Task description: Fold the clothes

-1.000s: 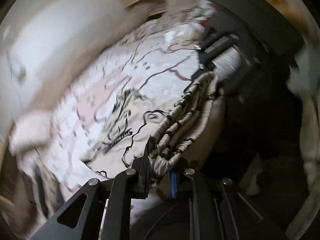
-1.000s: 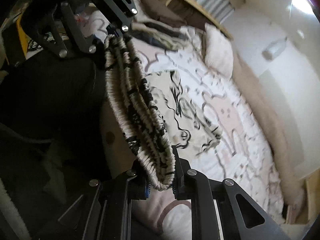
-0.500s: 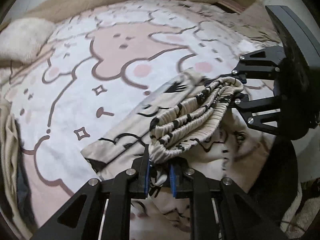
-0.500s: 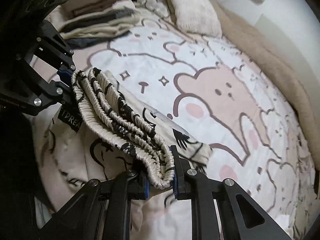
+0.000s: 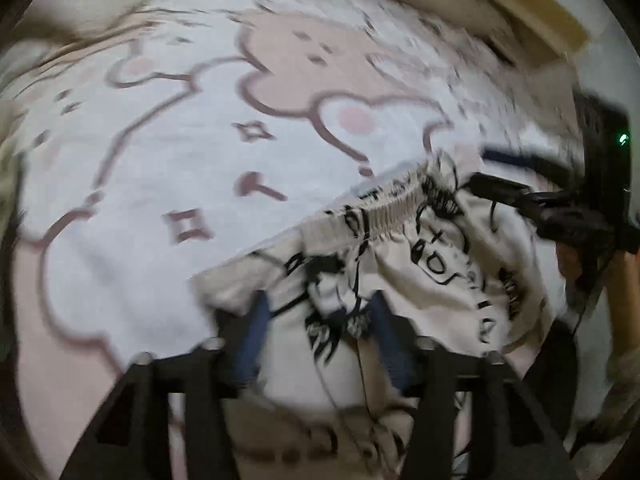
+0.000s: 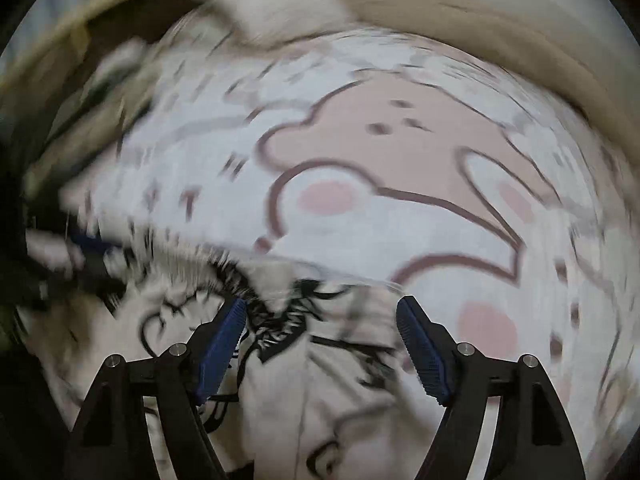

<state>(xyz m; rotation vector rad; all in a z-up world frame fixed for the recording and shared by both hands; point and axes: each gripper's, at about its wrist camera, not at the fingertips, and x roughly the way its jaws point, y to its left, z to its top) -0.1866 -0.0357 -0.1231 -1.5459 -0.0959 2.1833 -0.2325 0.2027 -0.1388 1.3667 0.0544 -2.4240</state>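
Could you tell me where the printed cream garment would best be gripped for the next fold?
Probably at the gathered elastic waistband, taken from above, one end each. It is the thickest, firmest edge of the printed cream garment, lying flat on the bedspread. Both tongs are opening.

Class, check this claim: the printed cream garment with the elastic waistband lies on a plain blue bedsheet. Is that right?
Not quite. The garment with its waistband does lie on the bedsheet, but the right wrist view shows it white and pink with cartoon bears, not plain blue.
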